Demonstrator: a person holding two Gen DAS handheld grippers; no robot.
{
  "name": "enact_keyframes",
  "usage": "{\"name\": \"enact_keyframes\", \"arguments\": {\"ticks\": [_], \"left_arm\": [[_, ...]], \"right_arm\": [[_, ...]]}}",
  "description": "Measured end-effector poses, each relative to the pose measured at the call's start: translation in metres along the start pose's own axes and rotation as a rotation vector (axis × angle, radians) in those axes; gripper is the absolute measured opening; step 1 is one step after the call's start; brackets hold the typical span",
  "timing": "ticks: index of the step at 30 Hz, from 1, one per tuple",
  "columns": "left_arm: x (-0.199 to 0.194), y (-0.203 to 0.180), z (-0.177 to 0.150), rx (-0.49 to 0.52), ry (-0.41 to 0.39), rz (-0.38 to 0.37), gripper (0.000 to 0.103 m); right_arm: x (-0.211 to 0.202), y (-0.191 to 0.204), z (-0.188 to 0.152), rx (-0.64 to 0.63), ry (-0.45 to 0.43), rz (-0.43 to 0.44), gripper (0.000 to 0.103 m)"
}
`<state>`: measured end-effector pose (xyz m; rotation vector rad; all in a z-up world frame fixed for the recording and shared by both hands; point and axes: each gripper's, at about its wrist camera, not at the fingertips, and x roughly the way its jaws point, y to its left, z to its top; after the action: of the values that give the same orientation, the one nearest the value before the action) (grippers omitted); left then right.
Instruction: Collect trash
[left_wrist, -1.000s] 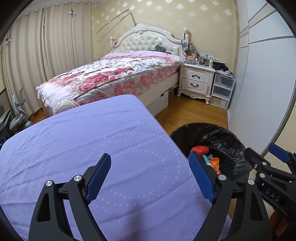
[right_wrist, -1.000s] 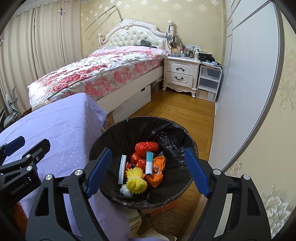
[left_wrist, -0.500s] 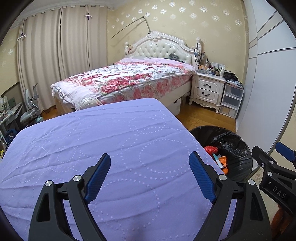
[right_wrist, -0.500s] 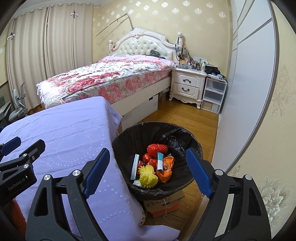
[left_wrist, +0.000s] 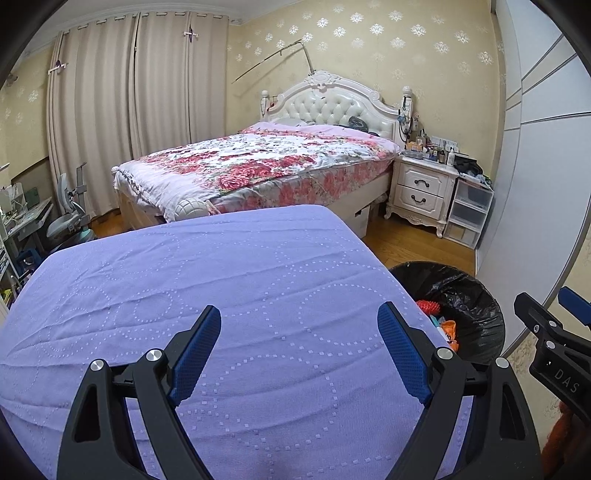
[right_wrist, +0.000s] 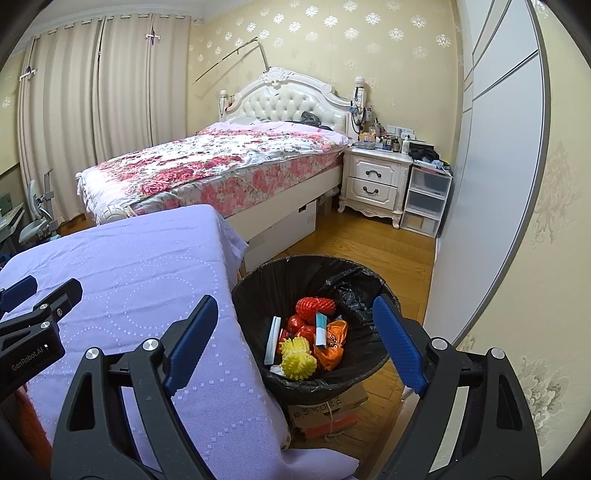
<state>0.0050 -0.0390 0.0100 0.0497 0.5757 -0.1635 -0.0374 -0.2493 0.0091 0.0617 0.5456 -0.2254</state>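
A black-lined trash bin (right_wrist: 258, 295) stands on the floor beside the purple-covered table (right_wrist: 140, 280). Inside lie red (right_wrist: 316, 305), yellow (right_wrist: 297, 356) and orange (right_wrist: 332, 341) trash pieces and white-blue wrappers. My right gripper (right_wrist: 295, 334) is open and empty, held above the bin's near rim. My left gripper (left_wrist: 299, 347) is open and empty above the bare purple cloth (left_wrist: 221, 280). The bin (left_wrist: 476, 295) shows at the right in the left wrist view, partly hidden by the table edge.
A bed with a floral cover (left_wrist: 258, 166) stands behind the table. A white nightstand (right_wrist: 376, 181) and plastic drawers (right_wrist: 424, 203) stand by the sliding wardrobe (right_wrist: 491, 184). A cardboard box (right_wrist: 325, 410) lies under the bin. A chair (left_wrist: 70, 218) stands at far left.
Both grippers have pulled back and risen; the table and bin look farther away. Both stay open and empty.
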Motion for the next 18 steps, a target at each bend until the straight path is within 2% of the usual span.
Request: {"name": "enact_keyframes", "arguments": {"ticks": [18], "left_arm": [[-0.0002, 0.0011, 0.0002, 0.000, 0.002, -0.002, 0.084]], "right_arm": [[-0.0008, -0.0005, 0.0002, 0.001, -0.003, 0.000, 0.084]]}}
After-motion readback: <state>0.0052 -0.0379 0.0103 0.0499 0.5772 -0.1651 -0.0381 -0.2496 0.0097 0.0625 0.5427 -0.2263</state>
